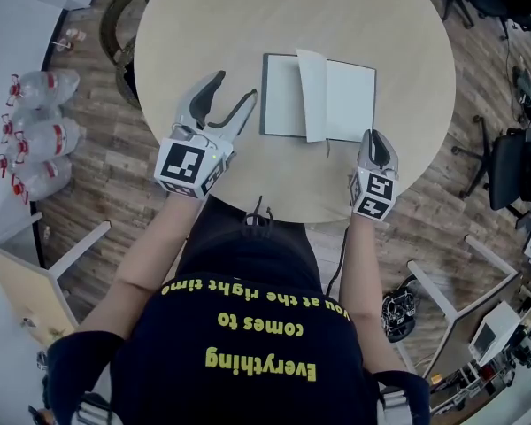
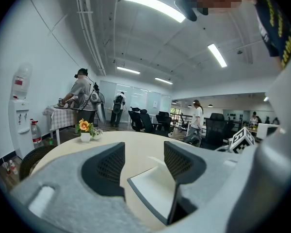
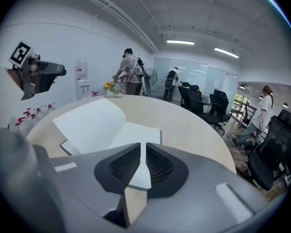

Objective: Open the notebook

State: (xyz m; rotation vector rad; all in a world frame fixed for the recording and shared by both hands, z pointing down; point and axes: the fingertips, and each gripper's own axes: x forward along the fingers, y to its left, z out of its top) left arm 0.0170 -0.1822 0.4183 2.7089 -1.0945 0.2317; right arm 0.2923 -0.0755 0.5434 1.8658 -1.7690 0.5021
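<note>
The notebook (image 1: 345,100) lies open on the round beige table (image 1: 203,25), white pages up, and one page (image 1: 311,96) stands curled above the spine. My left gripper (image 1: 236,91) rests open just left of the notebook's left edge. In the left gripper view the notebook's near corner (image 2: 155,193) shows between the spread jaws of that gripper (image 2: 144,161), untouched. My right gripper (image 1: 374,140) hovers at the notebook's lower right corner. In the right gripper view its jaws (image 3: 143,161) stand shut to a thin slit with nothing gripped, while the raised page (image 3: 89,123) lies to their left.
A small flower pot (image 2: 86,130) sits at the table's far side. Several water bottles (image 1: 35,131) lie on the wooden floor to the left. Office chairs (image 1: 513,166) stand to the right, and white tables (image 1: 35,282) near the person. People move about in the background.
</note>
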